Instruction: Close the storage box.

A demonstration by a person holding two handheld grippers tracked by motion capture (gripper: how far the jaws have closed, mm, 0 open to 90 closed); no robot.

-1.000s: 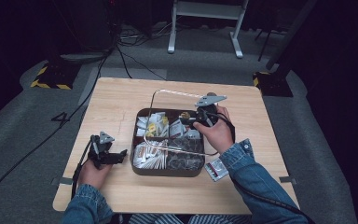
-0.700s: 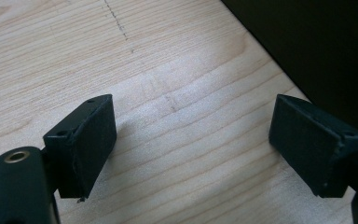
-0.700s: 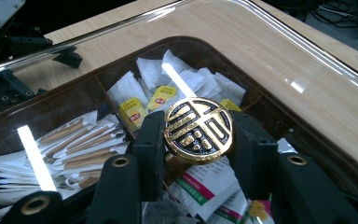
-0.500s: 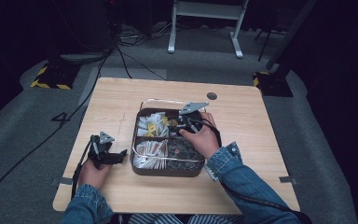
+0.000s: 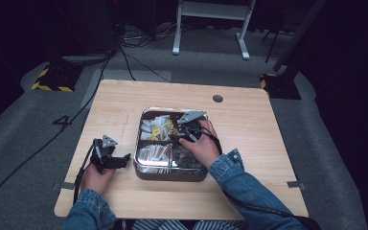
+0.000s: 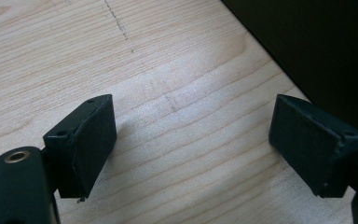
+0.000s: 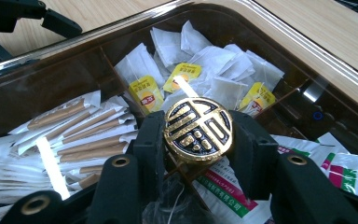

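Note:
A dark compartment box point(image 5: 170, 173) stands mid-table, holding white and yellow tea bags point(image 7: 186, 74) at the far left and paper stick packets point(image 7: 79, 135) at the near left. A clear lid point(image 7: 279, 51) lies over it, with a round gold knob point(image 7: 198, 129) on top. My right gripper point(image 5: 183, 132) is shut on that knob, both pads point(image 7: 151, 140) pressed against its sides. My left gripper point(image 5: 123, 161) rests on the bare wood left of the box, jaws wide open and nothing between its fingers point(image 6: 81, 140).
The wooden table point(image 5: 249, 124) has a cable hole point(image 5: 217, 98) behind the box. Bare wood lies left, right and in front of the box. Cables and a white stand's legs point(image 5: 211, 28) are on the floor beyond the far edge.
My right hand has brought the clear lid left, toward the person and downward, from off the box's far side to over the box. The left gripper has stayed put.

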